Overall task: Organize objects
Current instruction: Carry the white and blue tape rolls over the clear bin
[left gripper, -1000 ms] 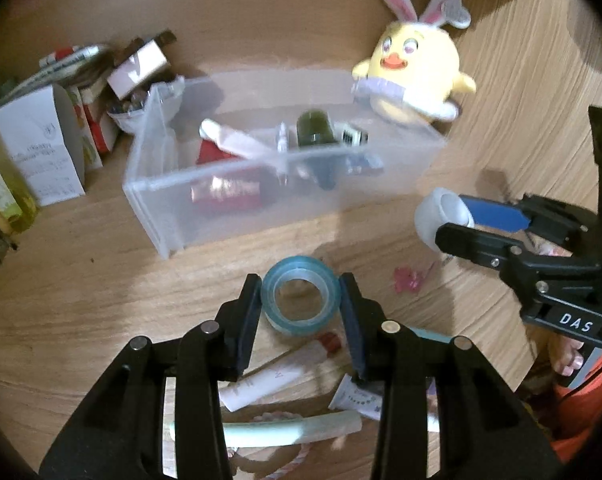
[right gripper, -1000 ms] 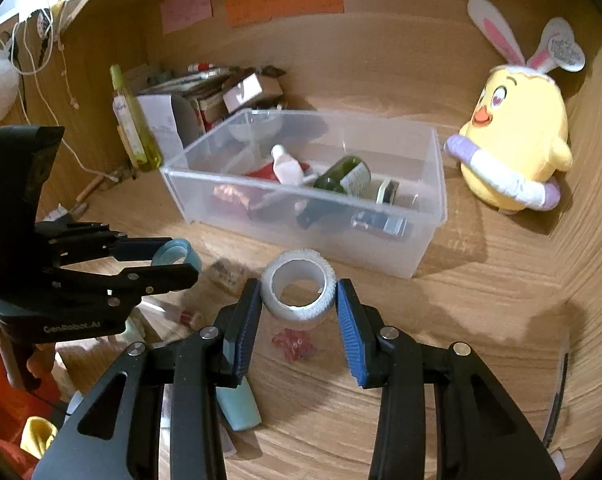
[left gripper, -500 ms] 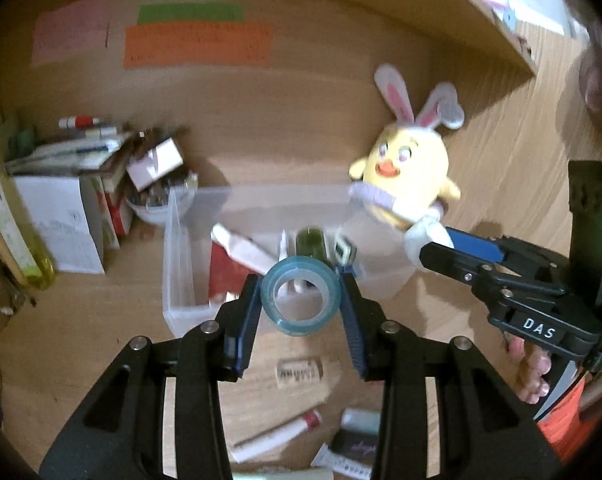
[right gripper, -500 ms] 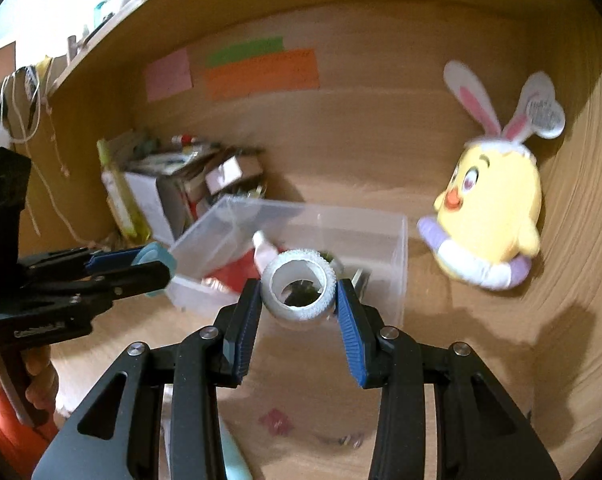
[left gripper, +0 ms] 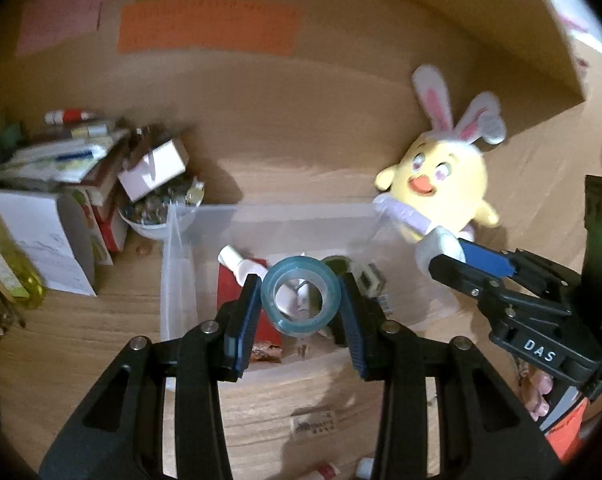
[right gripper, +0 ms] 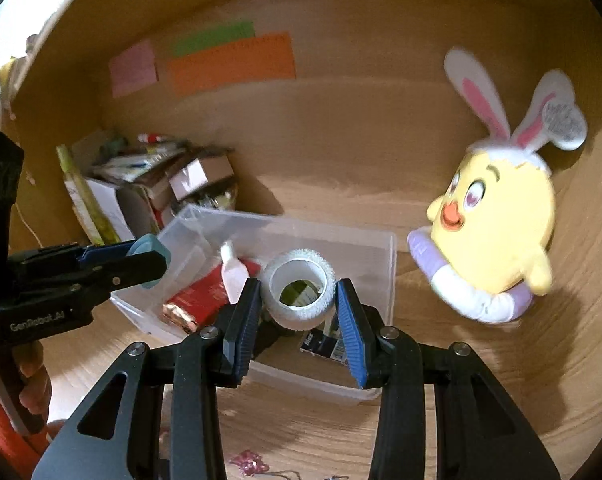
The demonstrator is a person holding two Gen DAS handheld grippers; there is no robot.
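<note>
My left gripper [left gripper: 300, 306] is shut on a blue tape roll [left gripper: 300, 300] and holds it above the front of the clear plastic bin [left gripper: 173, 280]. My right gripper [right gripper: 298, 304] is shut on a white tape roll [right gripper: 299, 300] and holds it above the same bin [right gripper: 387, 264]. The bin holds a white tube [right gripper: 233, 272], a red packet [right gripper: 197, 296], a green bottle and small items. In the left wrist view the right gripper [left gripper: 441, 250] shows with the white roll. In the right wrist view the left gripper [right gripper: 149, 254] shows with the blue roll.
A yellow bunny plush [right gripper: 493, 224] sits right of the bin against the wooden wall. Boxes, papers and a bowl of small items [left gripper: 157, 208] are stacked at the back left. Loose items lie on the desk near the front, including a small label [left gripper: 315, 426] and a pink clip [right gripper: 247, 462].
Both grippers have risen from the desk and moved forward with their tape rolls, from in front of the bin to over it.
</note>
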